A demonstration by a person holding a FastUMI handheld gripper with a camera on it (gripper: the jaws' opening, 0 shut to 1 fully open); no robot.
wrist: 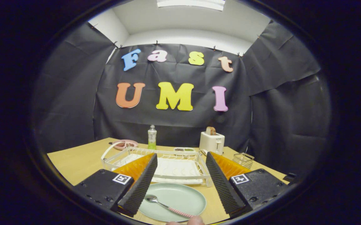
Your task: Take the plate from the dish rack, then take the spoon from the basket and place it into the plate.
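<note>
A pale green plate [180, 200] lies flat on the wooden table [77, 159], between my two fingers and in front of the white dish rack [167, 165]. A spoon [167, 206] with a steel bowl and a pink checked handle rests in the plate, bowl toward the left finger. My gripper [180, 181] hovers above the plate, open wide, with nothing between its black ribbed fingers [141, 184]. The wire basket [243, 160] stands to the right, beyond the right finger. A fingertip [196, 220] of a person shows at the plate's near rim.
Behind the rack stand a clear bottle with a green label [152, 137], a white toaster [212, 142] with a slice of bread in it, a pink dish [125, 144] at the back left and a small white tray [185, 151].
</note>
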